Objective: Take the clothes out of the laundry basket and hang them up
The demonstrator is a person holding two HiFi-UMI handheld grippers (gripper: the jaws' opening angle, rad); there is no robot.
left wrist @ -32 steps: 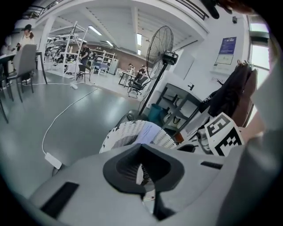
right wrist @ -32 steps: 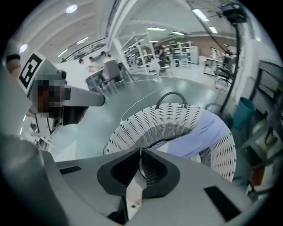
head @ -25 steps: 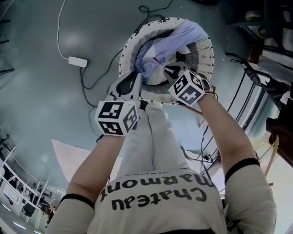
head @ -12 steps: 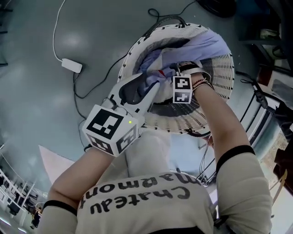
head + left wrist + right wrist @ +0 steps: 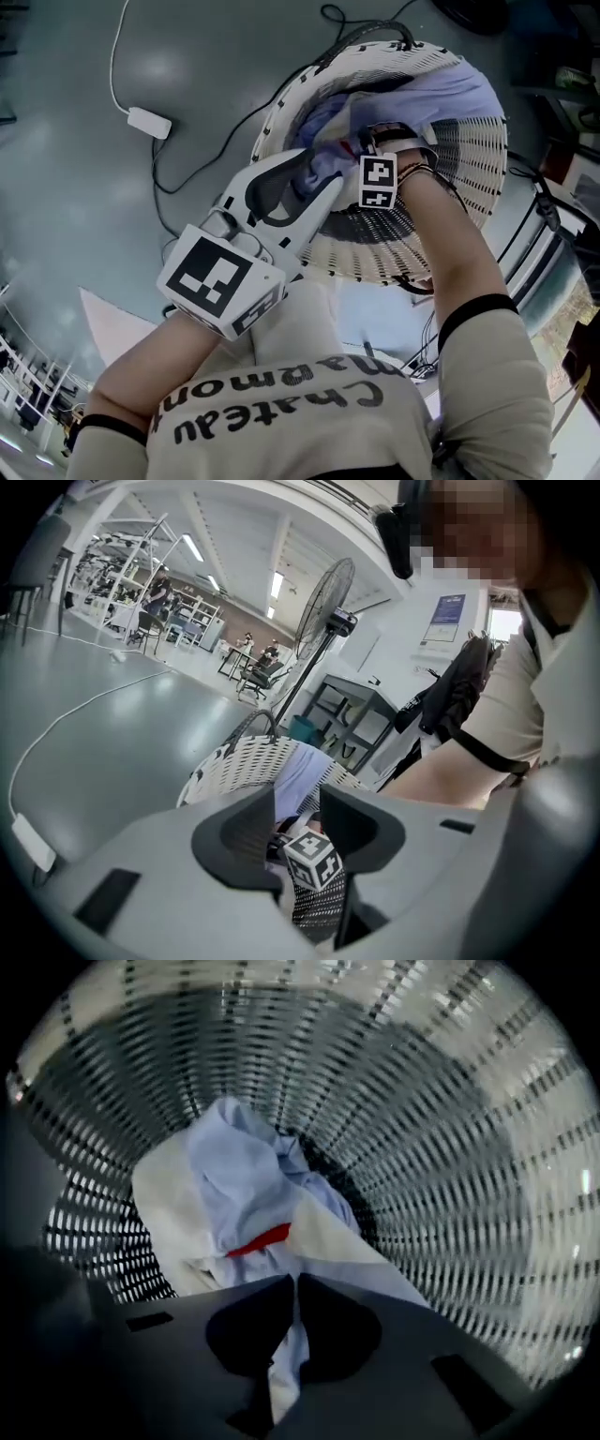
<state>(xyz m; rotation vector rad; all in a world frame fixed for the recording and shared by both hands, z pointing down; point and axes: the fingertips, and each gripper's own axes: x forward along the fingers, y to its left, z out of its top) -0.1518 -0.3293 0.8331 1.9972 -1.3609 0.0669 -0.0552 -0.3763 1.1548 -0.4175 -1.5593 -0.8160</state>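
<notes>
A white wicker laundry basket (image 5: 473,225) stands on the grey floor, with a light blue garment (image 5: 441,94) heaped inside. My right gripper (image 5: 293,1283) reaches deep into the basket (image 5: 450,1147), shut on a fold of the light blue garment (image 5: 239,1176), which carries a red tag (image 5: 258,1239). In the head view only its marker cube (image 5: 377,181) shows. My left gripper (image 5: 323,171) hovers over the basket's near rim. Its jaws (image 5: 296,803) stand open with nothing between them. Beyond them show the right gripper's cube (image 5: 311,855) and the basket (image 5: 234,761).
A white cable with a power adapter (image 5: 148,122) lies on the floor left of the basket. Black cables (image 5: 375,28) run behind it. A standing fan (image 5: 323,602) and shelving (image 5: 361,714) are farther off. A pale sheet (image 5: 112,319) lies near my legs.
Both grippers have moved from the basket's near rim forward over it. The right one has gone down into the clothes. The left jaws have opened.
</notes>
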